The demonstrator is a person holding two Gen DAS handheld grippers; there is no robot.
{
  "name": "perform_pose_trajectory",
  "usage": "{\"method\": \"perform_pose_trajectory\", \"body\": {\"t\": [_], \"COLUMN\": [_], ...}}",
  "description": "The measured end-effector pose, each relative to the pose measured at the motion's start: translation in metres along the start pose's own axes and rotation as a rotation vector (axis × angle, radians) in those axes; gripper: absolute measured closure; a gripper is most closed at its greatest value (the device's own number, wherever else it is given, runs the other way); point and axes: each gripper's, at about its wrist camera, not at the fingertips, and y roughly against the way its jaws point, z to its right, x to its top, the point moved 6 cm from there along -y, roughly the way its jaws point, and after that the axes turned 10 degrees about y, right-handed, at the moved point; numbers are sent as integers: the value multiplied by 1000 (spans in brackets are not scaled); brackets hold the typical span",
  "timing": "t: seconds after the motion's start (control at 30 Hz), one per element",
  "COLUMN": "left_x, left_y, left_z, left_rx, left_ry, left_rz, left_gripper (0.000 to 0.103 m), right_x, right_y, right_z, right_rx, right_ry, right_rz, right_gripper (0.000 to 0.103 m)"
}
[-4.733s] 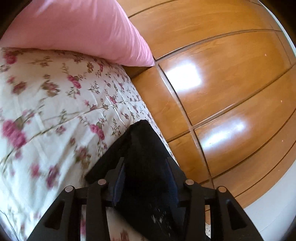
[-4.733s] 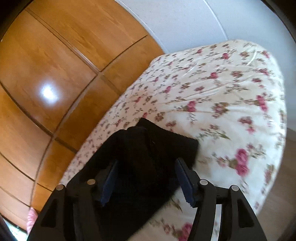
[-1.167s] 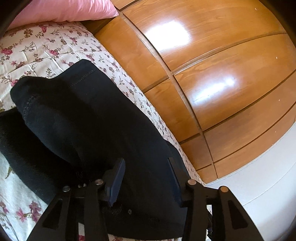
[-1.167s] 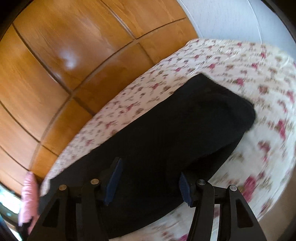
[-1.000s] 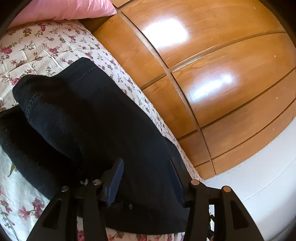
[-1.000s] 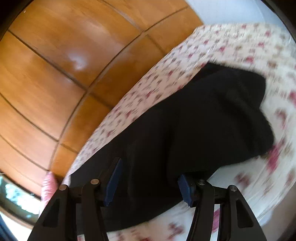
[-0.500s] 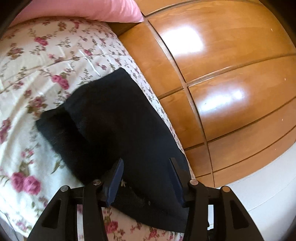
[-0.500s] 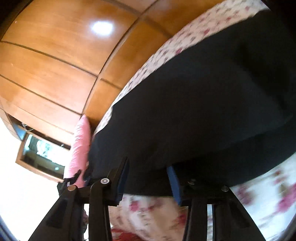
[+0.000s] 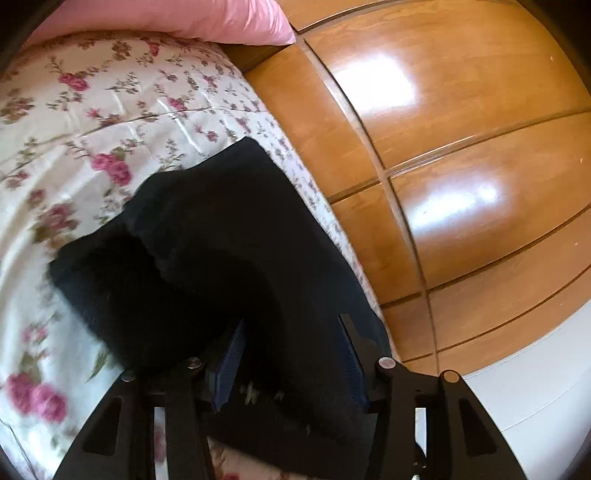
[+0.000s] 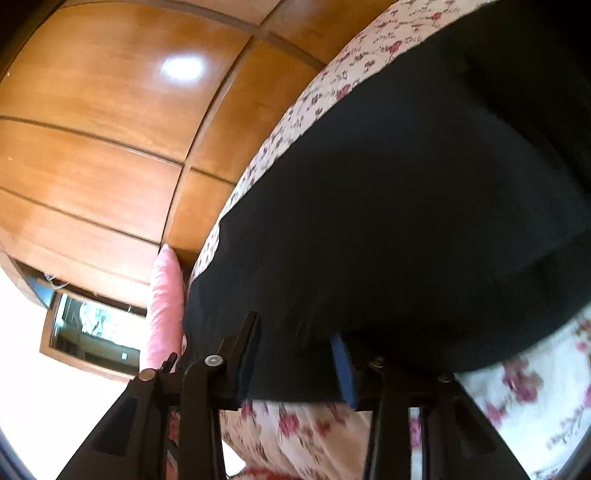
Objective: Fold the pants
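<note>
The black pants (image 9: 229,251) lie in folded layers on the floral bedspread (image 9: 74,122), along the edge by the wooden wardrobe. My left gripper (image 9: 288,347) is open, its blue-padded fingers apart just over the near end of the pants. In the right wrist view the pants (image 10: 406,203) fill most of the frame. My right gripper (image 10: 295,343) is tilted low at their edge, jaws apart, with black cloth lying between and over the fingers; no grip shows.
A pink pillow (image 9: 177,18) lies at the head of the bed, also in the right wrist view (image 10: 164,306). Glossy wooden wardrobe doors (image 9: 461,147) run close along the bed. A window (image 10: 92,332) shows past the pillow.
My right gripper has swung low and tilted towards the pillow end, close under the pants' edge. My left gripper has pulled back a little; the pants lie more gathered than a second ago.
</note>
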Motion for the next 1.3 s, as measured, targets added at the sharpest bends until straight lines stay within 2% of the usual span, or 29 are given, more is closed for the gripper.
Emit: {"method": "perform_pose_trajectory", "body": {"t": [0.03,0.07,0.13,0.27,0.33,0.4,0.43,0.5,0.53,0.63,0.73,0.83,0.9,0.97,1.03,1.1,1.2,1.23,1.3], "left_x": [2,4,3,2,-1,-7,-10,-18,-23,-31,-33,-34,-33,-34,-34,-31,-39,-45,-56], "left_y": [-2,-5,-1,30,48,65,70,64,55,37,36,46,57,73,84,84,66,56,26], "left_z": [-1,-3,-2,33,50,61,61,46,29,-14,-27,-17,-4,9,25,41,72,83,99], "left_rx": [14,32,6,-48,-89,-100,-86,-8,53,151,123,133,149,162,160,145,106,97,95], "left_ry": [-1,8,41,-92,-130,-180,-200,-232,-225,-166,-128,-144,-179,-218,-252,-286,-376,-419,-475], "left_rz": [11,15,6,64,83,109,112,89,71,25,30,50,117,195,261,305,299,275,192], "left_gripper": [96,96,97,97,97,97,97,97,97,97,94,86,80,76,76,72,68,66,66], "right_x": [0,0,1,14,21,23,22,14,9,-15,-19,-15,-13,-7,-3,7,21,24,30], "right_y": [-3,-5,-5,19,34,47,51,47,42,8,4,8,12,27,47,73,120,131,165], "right_z": [0,1,4,-10,-26,-37,-38,-30,-25,0,11,8,6,8,16,26,50,55,78], "right_rx": [-30,-41,-11,46,74,105,108,63,39,-34,6,7,-3,-26,-45,-83,-162,-189,-308], "right_ry": [23,22,-18,32,88,120,130,167,172,143,98,102,122,128,123,109,89,85,71], "right_rz": [-8,-14,-11,50,81,98,97,53,29,-97,-59,-56,-56,-42,-15,38,116,134,187], "right_gripper": [94,94,95,95,95,95,95,95,95,96,96,93,91,83,61,58,58,58,58]}}
